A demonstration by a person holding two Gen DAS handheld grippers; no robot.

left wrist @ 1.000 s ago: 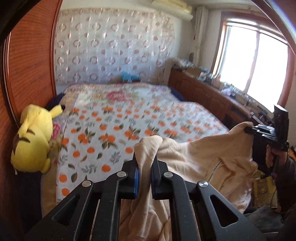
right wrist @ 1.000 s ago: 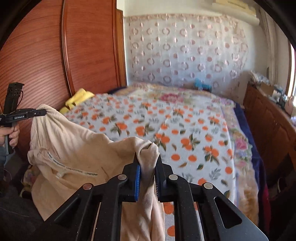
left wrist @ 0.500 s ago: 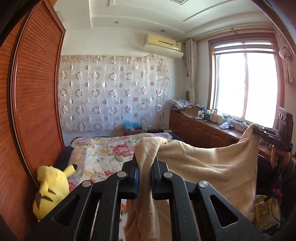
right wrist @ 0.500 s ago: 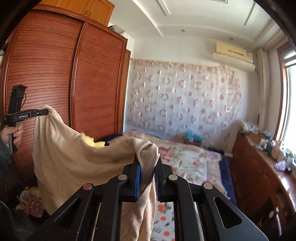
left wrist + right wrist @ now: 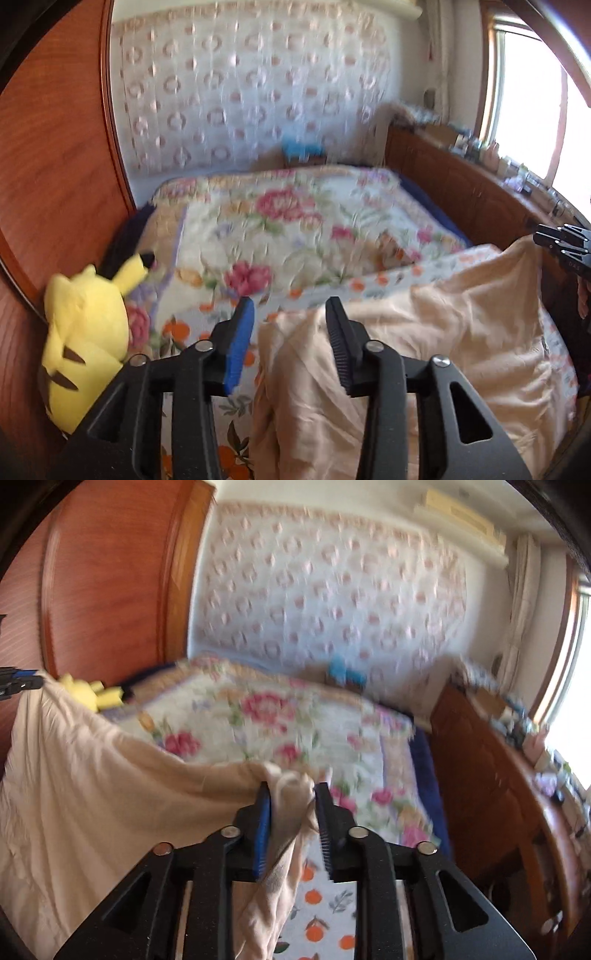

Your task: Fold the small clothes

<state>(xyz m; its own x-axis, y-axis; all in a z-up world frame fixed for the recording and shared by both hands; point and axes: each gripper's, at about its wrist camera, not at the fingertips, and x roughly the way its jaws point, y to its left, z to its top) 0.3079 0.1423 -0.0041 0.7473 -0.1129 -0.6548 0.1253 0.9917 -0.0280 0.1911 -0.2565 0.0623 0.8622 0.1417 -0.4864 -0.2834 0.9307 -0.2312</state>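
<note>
A beige garment lies spread on the bed with the orange-print sheet; it also shows in the right wrist view. My left gripper is open, its jaws wide apart above the garment's near-left edge, holding nothing. My right gripper has its jaws partly apart with a bunched corner of the garment still between them. The right gripper also shows at the right edge of the left wrist view.
A yellow plush toy lies at the bed's left side against a wooden wardrobe. A floral quilt covers the far half of the bed. A wooden cabinet with clutter runs under the window on the right.
Both grippers swung down from a raised hold toward the bed, laying the garment on it. The left gripper has opened and let go. The right gripper's jaws have spread.
</note>
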